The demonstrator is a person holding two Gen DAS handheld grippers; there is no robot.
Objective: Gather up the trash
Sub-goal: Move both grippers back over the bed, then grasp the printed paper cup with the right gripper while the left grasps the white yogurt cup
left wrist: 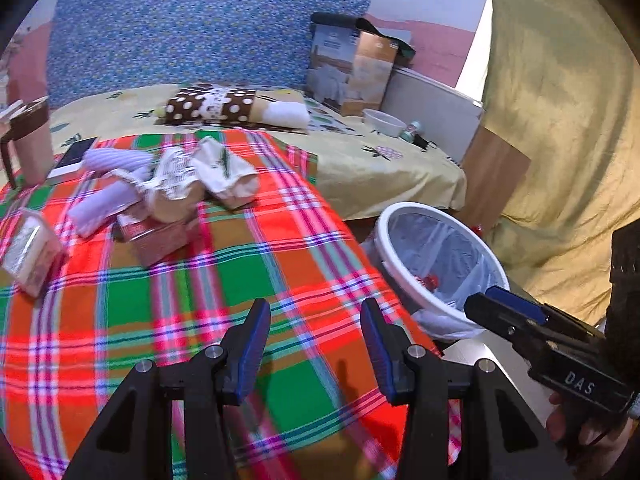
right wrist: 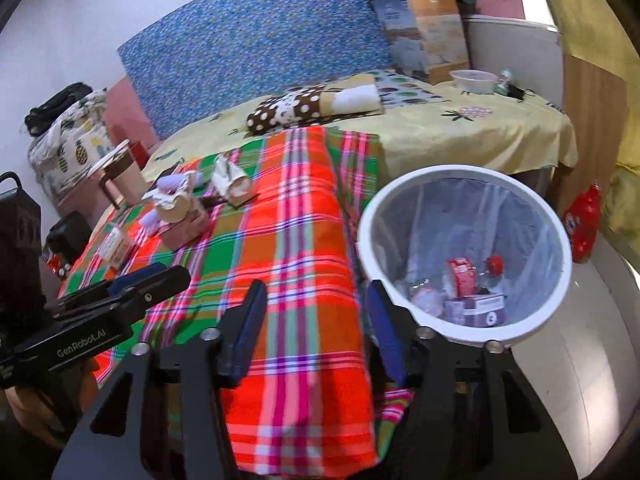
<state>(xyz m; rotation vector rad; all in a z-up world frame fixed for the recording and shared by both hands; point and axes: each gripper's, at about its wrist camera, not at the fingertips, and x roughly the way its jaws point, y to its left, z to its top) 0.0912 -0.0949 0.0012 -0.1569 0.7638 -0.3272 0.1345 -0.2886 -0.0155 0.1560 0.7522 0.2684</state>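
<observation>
Two hand-held grippers hover over a table draped in a bright plaid cloth point(left wrist: 256, 264), beside a bed with a yellow sheet point(left wrist: 360, 160).

In the left wrist view, the left gripper point(left wrist: 316, 340) fills the bottom centre, its blue-padded jaws standing partly apart with only cloth showing between them. The right gripper point(left wrist: 516, 312) juts in from the lower right edge, a hand point(left wrist: 576, 428) wrapped round its grip; its tip reaches toward the rim of a white waste bin point(left wrist: 390, 236) lined with a clear bag, which stands just off the table's right edge.

In the right wrist view, the right gripper's jaws, at bottom centre, also stand partly apart and carry nothing. The bin fills the right half of that frame and holds a red carton point(right wrist: 462, 276), purple boxes point(right wrist: 482, 310) and a clear bottle with a red cap point(right wrist: 494, 266).

The trash still on the table sits in the left wrist view's upper left: crumpled paper wrappers point(left wrist: 212, 176), a pink carton point(left wrist: 160, 236), pale lilac pieces point(left wrist: 108, 200) and a small clear-fronted box point(left wrist: 30, 252), bunched together well apart from both grippers. A tan mug point(left wrist: 34, 144) stands at the far left edge.
</observation>
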